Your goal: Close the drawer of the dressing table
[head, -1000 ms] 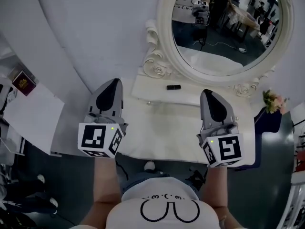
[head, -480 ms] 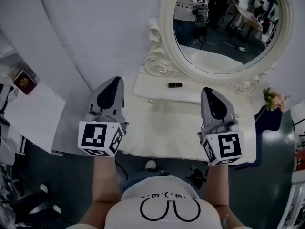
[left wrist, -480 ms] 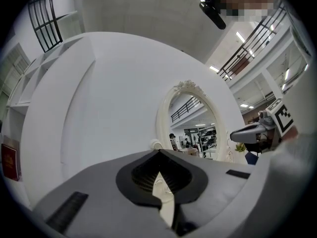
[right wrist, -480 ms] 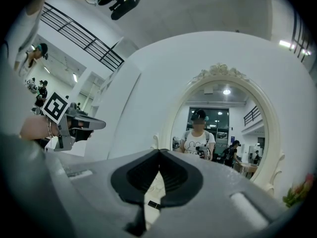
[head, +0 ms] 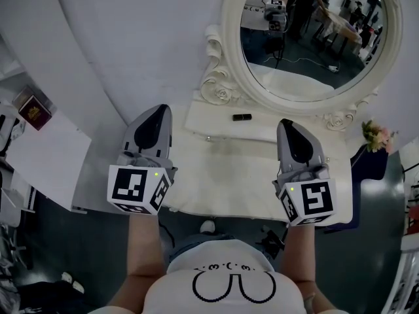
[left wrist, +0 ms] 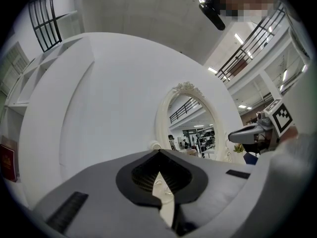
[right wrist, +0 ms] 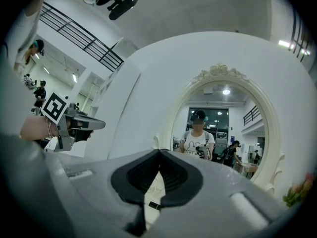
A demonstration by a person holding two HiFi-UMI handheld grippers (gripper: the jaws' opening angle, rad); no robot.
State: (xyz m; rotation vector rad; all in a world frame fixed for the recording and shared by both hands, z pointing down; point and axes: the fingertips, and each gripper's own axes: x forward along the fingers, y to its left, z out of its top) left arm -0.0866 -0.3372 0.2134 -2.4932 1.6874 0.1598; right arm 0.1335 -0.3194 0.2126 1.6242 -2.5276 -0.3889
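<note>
The white dressing table (head: pixel 229 175) stands below me, with an oval mirror (head: pixel 314 38) behind it. Under the mirror is a low raised drawer unit (head: pixel 222 128) with a small knob (head: pixel 208 138) on its front; how far the drawer stands out I cannot tell. A small black stick (head: pixel 241 117) lies on top of it. My left gripper (head: pixel 156 111) hovers over the table's left end, shut and holding nothing. My right gripper (head: pixel 288 124) hovers over the right part, also shut and holding nothing. In the gripper views the left gripper (left wrist: pixel 159 151) and right gripper (right wrist: pixel 159 150) both point toward the mirror.
A curved white wall (head: pixel 131 44) backs the table. A red book (head: pixel 31 110) rests on a white shelf (head: pixel 49 156) at the left. Pink flowers (head: pixel 374 137) and a dark blue object (head: pixel 366 165) sit by the table's right end.
Both grippers hold about the same place and stay shut. The head view has shifted very slightly. Shoes on the floor at lower left have moved.
</note>
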